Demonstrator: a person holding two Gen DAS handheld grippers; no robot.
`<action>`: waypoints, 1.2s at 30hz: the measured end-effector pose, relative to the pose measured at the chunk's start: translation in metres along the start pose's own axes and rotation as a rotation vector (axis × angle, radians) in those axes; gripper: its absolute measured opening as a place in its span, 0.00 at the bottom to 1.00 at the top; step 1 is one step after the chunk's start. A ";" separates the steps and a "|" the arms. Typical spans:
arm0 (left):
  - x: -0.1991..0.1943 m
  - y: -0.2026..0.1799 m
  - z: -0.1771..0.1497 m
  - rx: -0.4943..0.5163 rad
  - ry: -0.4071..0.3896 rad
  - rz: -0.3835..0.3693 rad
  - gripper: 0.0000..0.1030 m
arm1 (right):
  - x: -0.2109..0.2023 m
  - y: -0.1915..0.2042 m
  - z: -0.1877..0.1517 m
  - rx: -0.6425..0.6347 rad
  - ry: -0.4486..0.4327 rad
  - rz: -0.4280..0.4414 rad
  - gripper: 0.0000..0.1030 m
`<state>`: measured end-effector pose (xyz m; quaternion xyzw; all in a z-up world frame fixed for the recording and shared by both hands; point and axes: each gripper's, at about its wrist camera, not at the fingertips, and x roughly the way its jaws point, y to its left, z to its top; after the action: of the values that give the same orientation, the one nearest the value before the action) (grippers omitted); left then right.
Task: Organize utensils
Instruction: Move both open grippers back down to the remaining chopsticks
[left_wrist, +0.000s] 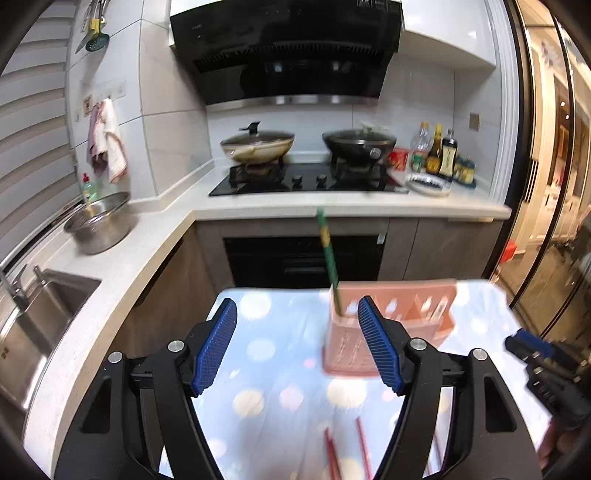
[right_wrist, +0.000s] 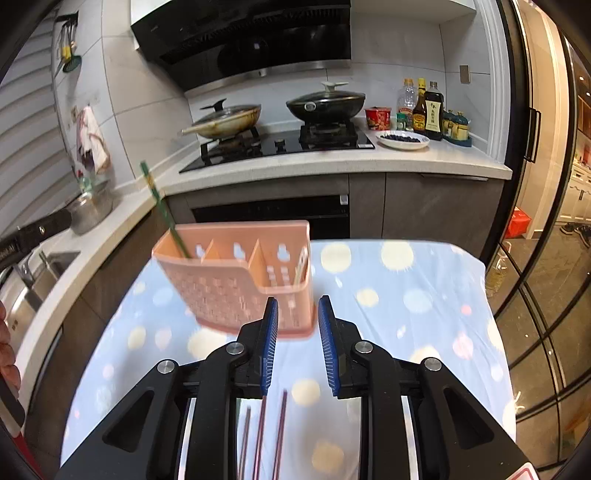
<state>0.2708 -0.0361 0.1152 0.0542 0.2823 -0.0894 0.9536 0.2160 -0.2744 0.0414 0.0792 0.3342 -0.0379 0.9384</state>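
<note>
A pink slotted utensil holder stands on the table's blue dotted cloth. One green chopstick leans out of its left compartment. The right compartment holds pale sticks. Several dark red chopsticks lie flat on the cloth below both grippers. My left gripper hangs wide open and empty, just left of the holder. My right gripper is in front of the holder's right end, its jaws a narrow gap apart with nothing between them.
An L-shaped white counter runs behind and to the left, with a sink and a steel bowl. Two lidded pans sit on the hob, with bottles and a plate beside it. Glass doors close the right side.
</note>
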 end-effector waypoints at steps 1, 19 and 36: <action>0.000 0.001 -0.012 0.003 0.015 -0.002 0.63 | -0.004 0.000 -0.009 -0.002 0.007 -0.003 0.23; -0.021 0.007 -0.209 -0.023 0.357 -0.030 0.57 | -0.053 0.000 -0.179 -0.005 0.196 -0.037 0.23; -0.045 -0.014 -0.263 -0.002 0.435 -0.116 0.57 | -0.053 0.019 -0.227 -0.006 0.251 0.004 0.23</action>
<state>0.0917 -0.0034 -0.0802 0.0548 0.4840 -0.1302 0.8636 0.0362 -0.2151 -0.0961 0.0813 0.4490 -0.0251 0.8895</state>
